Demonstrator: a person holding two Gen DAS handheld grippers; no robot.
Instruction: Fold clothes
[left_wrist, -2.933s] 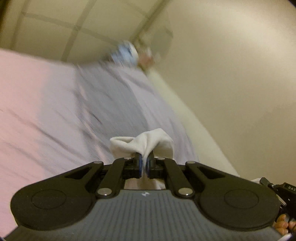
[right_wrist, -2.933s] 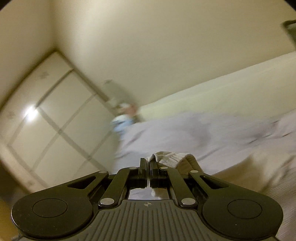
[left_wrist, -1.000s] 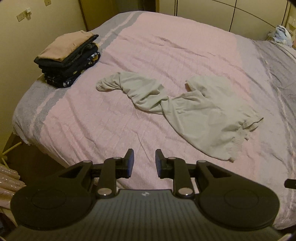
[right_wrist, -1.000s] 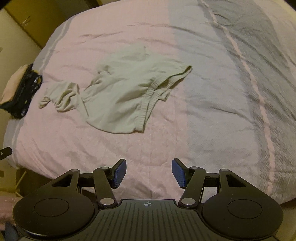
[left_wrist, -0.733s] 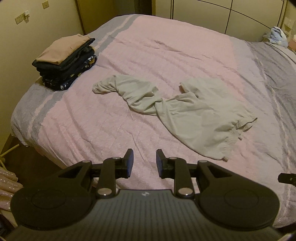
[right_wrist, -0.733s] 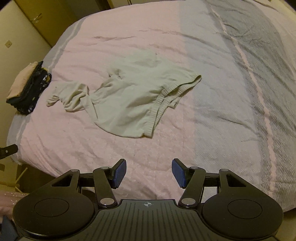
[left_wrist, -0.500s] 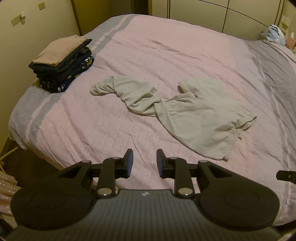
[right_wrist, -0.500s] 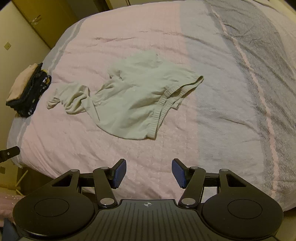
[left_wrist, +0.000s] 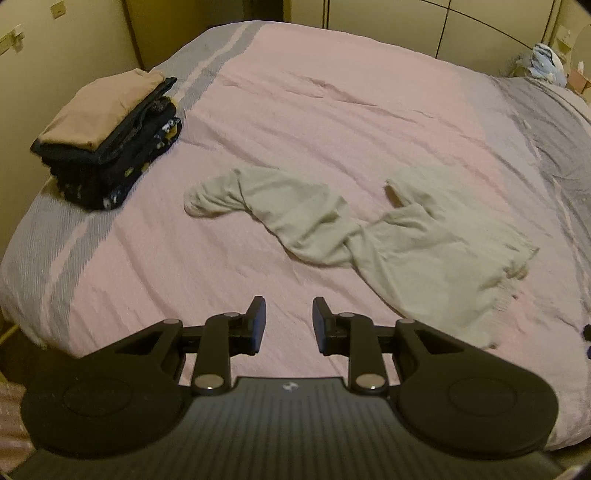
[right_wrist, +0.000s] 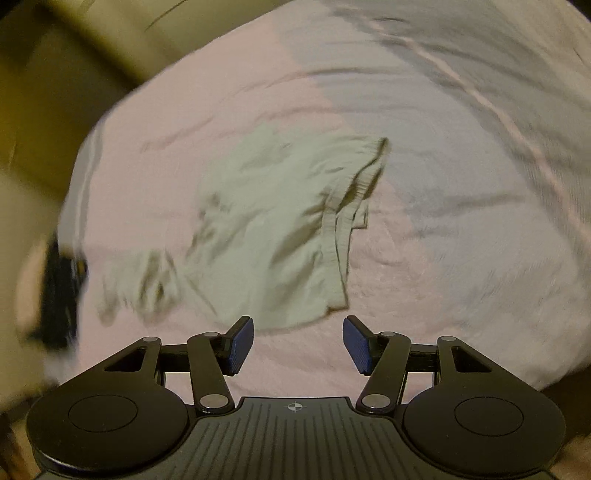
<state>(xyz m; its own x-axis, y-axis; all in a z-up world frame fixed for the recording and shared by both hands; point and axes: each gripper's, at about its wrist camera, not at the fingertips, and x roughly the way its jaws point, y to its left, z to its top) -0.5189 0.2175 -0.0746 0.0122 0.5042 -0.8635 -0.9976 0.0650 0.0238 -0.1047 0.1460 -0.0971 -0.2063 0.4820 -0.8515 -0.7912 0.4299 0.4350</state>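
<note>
A pale beige garment lies crumpled on the pink and grey bedspread, one long twisted part reaching left and its ribbed hem to the right. My left gripper hovers open over the near part of the bed, short of the garment, nothing between its fingers. In the blurred right wrist view the same garment lies just beyond my right gripper, which stands wide open and empty near the ribbed hem.
A stack of folded dark clothes topped by a tan piece sits at the bed's far left corner. Cupboard doors line the far wall. A blue and white bundle lies past the bed's far right corner.
Both grippers let go of the garment, which now lies on the bed. Both have since moved closer over it. The right view has rolled and blurred.
</note>
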